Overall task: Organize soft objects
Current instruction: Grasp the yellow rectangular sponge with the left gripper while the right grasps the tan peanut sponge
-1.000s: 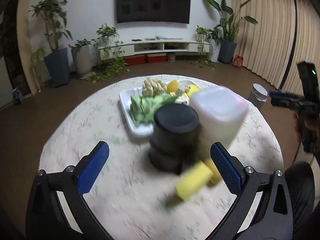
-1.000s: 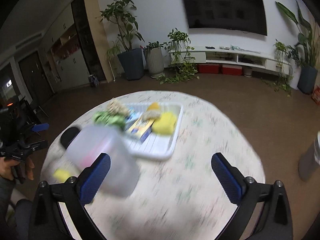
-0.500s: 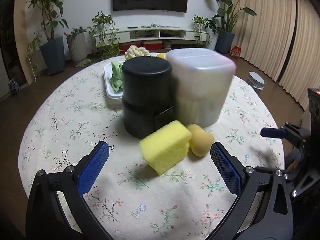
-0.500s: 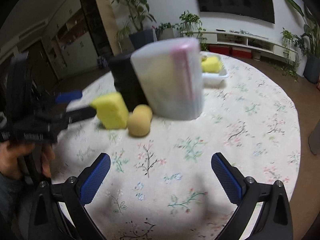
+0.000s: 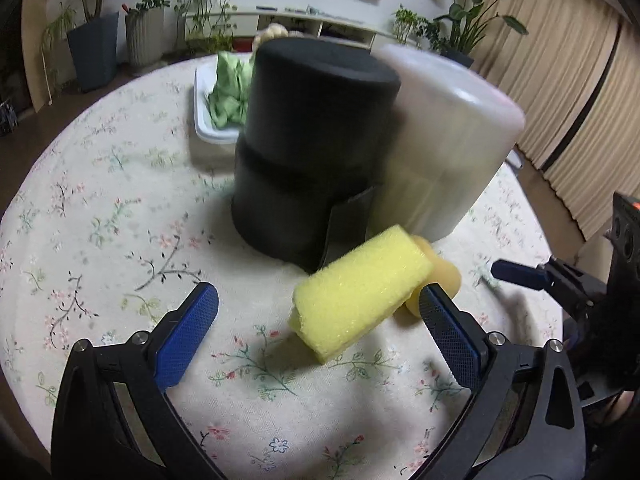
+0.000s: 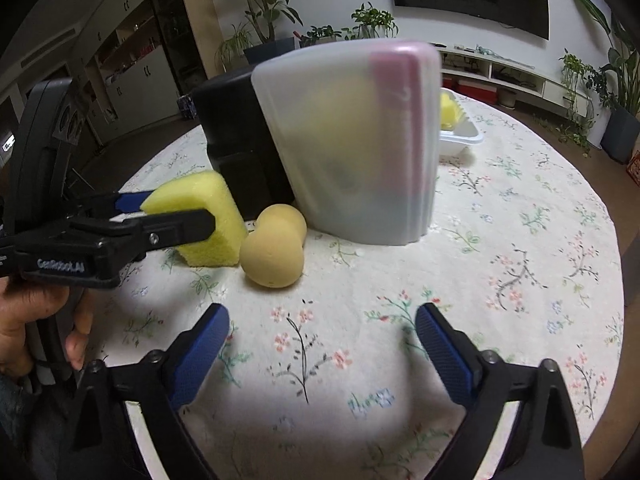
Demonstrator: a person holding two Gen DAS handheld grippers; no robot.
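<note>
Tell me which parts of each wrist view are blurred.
Left wrist view: the translucent white plastic container and black cylindrical container are smeared; the yellow rectangular sponge is sharper. Right wrist view: the same white container is blurred; the tan peanut-shaped sponge is crisp.

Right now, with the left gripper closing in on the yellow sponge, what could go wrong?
The left gripper straddles the yellow sponge off-centre; its right finger may snag the tan peanut-shaped sponge touching it. Pushing forward could nudge the black container.
</note>
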